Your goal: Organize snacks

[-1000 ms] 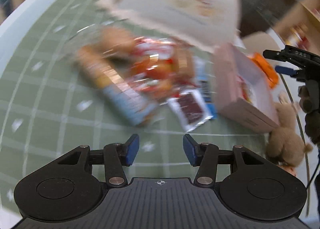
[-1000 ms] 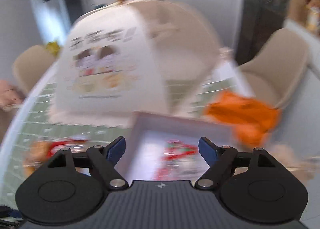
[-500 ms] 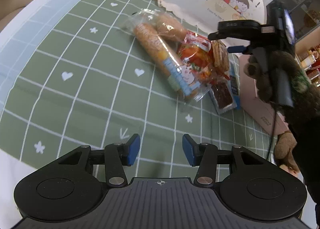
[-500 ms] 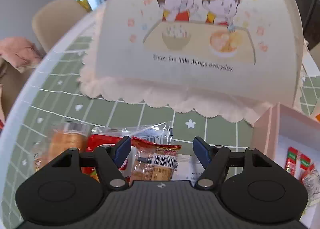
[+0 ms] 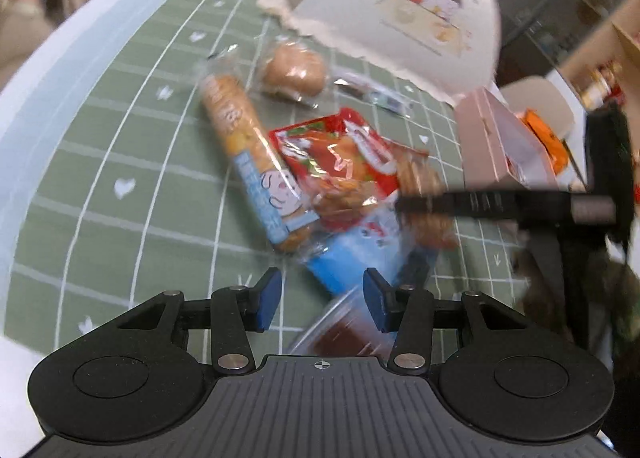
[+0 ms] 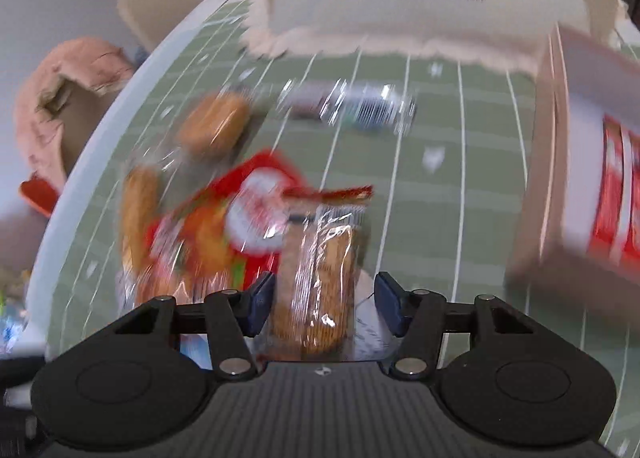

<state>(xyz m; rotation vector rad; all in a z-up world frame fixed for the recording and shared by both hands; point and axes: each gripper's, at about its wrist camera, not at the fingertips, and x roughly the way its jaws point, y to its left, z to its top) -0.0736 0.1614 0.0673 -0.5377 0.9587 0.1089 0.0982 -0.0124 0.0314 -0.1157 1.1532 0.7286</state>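
A pile of snacks lies on the green checked tablecloth (image 5: 120,146): a long biscuit roll (image 5: 248,162), a red chip bag (image 5: 344,162), a bun in clear wrap (image 5: 294,72), a blue packet (image 5: 360,254) and a clear pack of biscuits (image 6: 320,278). My left gripper (image 5: 322,298) is open, just short of the blue packet. My right gripper (image 6: 324,306) is open with its fingers either side of the biscuit pack; it also shows in the left wrist view (image 5: 500,204), reaching in from the right over the pile. A pink box (image 6: 560,178) holding red packets stands to the right.
A cream food-cover tent (image 5: 420,10) with a cartoon print stands at the back of the table. A small dark wrapped snack (image 6: 360,110) lies alone beyond the pile. An orange item (image 5: 548,138) sits behind the pink box. Chairs stand past the table's rim.
Both grippers moved in closer to the snack pile. The right gripper dropped low, so the biscuit pack now sits between its open fingers. The left gripper advanced toward the blue packet.
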